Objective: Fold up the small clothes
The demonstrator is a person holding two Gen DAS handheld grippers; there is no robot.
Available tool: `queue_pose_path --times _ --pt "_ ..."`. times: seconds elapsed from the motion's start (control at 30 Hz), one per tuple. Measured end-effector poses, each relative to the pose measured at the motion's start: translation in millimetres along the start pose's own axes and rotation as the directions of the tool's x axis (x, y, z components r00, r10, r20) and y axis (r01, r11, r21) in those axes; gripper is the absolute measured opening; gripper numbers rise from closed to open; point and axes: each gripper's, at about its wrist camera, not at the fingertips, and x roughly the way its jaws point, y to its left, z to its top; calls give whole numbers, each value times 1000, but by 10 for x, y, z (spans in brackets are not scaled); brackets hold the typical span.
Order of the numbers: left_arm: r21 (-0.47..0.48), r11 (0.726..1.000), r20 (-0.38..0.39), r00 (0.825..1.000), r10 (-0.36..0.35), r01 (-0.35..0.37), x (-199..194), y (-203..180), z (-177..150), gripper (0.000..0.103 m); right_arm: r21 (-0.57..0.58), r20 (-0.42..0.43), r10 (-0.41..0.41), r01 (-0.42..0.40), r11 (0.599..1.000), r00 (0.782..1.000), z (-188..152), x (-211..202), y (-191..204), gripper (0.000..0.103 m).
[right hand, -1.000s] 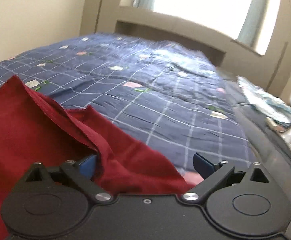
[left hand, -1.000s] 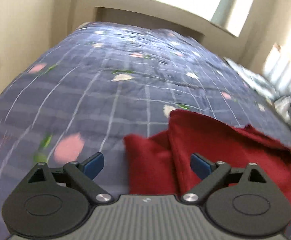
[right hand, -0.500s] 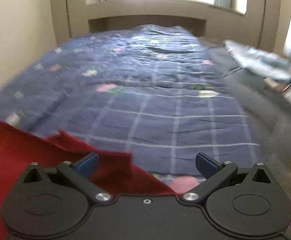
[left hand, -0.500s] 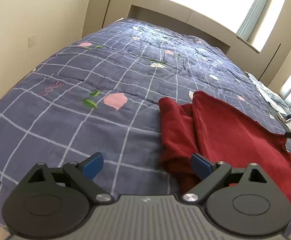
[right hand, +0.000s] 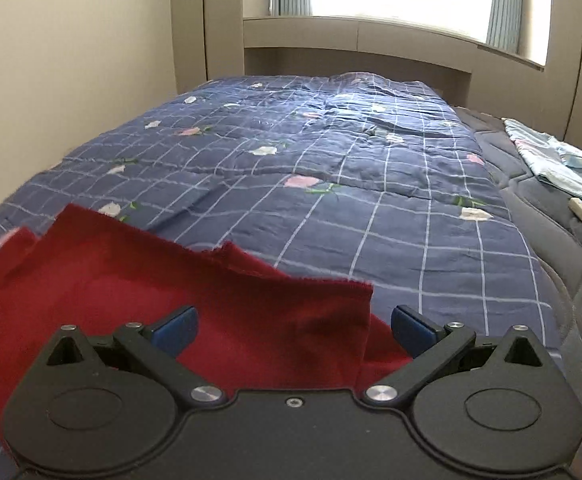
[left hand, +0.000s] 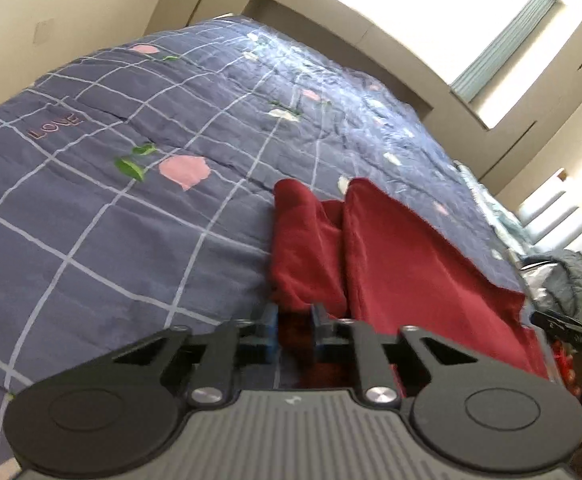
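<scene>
A dark red garment [left hand: 403,264] lies half folded on the blue checked bedspread [left hand: 131,220], with a bunched sleeve part on its left side. My left gripper [left hand: 293,332] is at the garment's near left edge. Its jaws are closing, and a fold of the red cloth sits pinched between the blue pads. In the right wrist view the same red garment [right hand: 171,292] spreads under my right gripper [right hand: 293,328], whose jaws stand wide open over the cloth's right corner without pressing on it.
The bedspread [right hand: 331,184] runs far back to a headboard ledge under a bright window. A light patterned cloth [right hand: 551,160] and a small white object [right hand: 581,208] lie along the bed's right side. A grey padded jacket [left hand: 567,280] sits at the right.
The left gripper's jaws have gone from wide open to nearly together on the red cloth's edge. The right gripper swung so the view is level, and the garment's corner now lies between its open jaws.
</scene>
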Motion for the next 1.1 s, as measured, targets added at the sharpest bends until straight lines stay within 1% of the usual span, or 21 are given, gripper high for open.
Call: queue_pose_path --times 0.03,0.1,0.17,0.27,0.4,0.47,0.5,0.53,0.57,0.6,0.63,0.67,0.73,0.8,0.83,0.9,1.0,1.1 --pt "6 1000 8 1000 12 -12 -9 -29 -7 12 -13 6 -25 25 1000 1000 -28 6 23 102" --pt "4 1000 30 999 30 -31 -46 -73 -31 10 -46 8 -98 98 994 995 -116 33 72 102" --pt "-2 999 39 998 53 -53 -58 -83 -49 9 -59 -10 -162 161 985 987 -206 103 84 102" --pt "-6 997 39 996 77 -77 -48 -72 -83 9 -63 -40 -235 232 971 971 -357 209 66 102" --pt "-37 997 37 997 74 -73 -50 -32 -100 10 -14 -25 -257 257 966 966 -468 189 0 102" --pt "-36 997 49 996 73 -71 -77 -46 -106 16 -6 8 -270 270 963 963 -470 127 32 102" --pt "-40 996 58 995 76 -74 -103 -52 -111 27 -8 33 -268 269 963 963 -477 68 69 102" --pt "-45 996 70 995 77 -74 -140 -67 -122 46 -11 57 -261 262 965 964 -485 23 125 102" --pt "-49 996 81 994 75 -71 -175 -75 -132 56 -19 84 -247 249 968 965 -499 -39 203 102" --pt "-57 996 99 992 77 -71 -220 -91 -155 71 -27 104 -233 237 971 967 -512 -82 272 102" --pt "-63 995 112 990 83 -76 -254 -110 -173 80 -35 120 -222 228 973 968 -506 -116 352 102" --pt "-69 994 122 988 94 -86 -283 -133 -195 84 -44 135 -208 216 975 969 -521 -146 451 102" --pt "-85 989 144 980 135 -123 -346 -186 -256 96 -56 151 -184 194 979 971 -538 -167 621 102" --pt "-104 982 172 970 172 -155 -413 -245 -339 102 -62 155 -161 172 983 975 -542 -159 768 102" --pt "-114 979 189 964 189 -170 -448 -294 -401 102 -67 158 -150 162 985 976 -546 -148 842 102" --pt "-121 975 199 958 209 -188 -483 -377 -498 102 -76 163 -132 146 986 978 -553 -123 991 102" --pt "-98 971 191 954 231 -216 -476 -531 -643 103 -82 171 -111 127 989 979 -547 -93 1169 102" --pt "-80 971 187 953 237 -226 -422 -636 -741 103 -103 192 -97 119 988 976 -518 -79 1314 102"
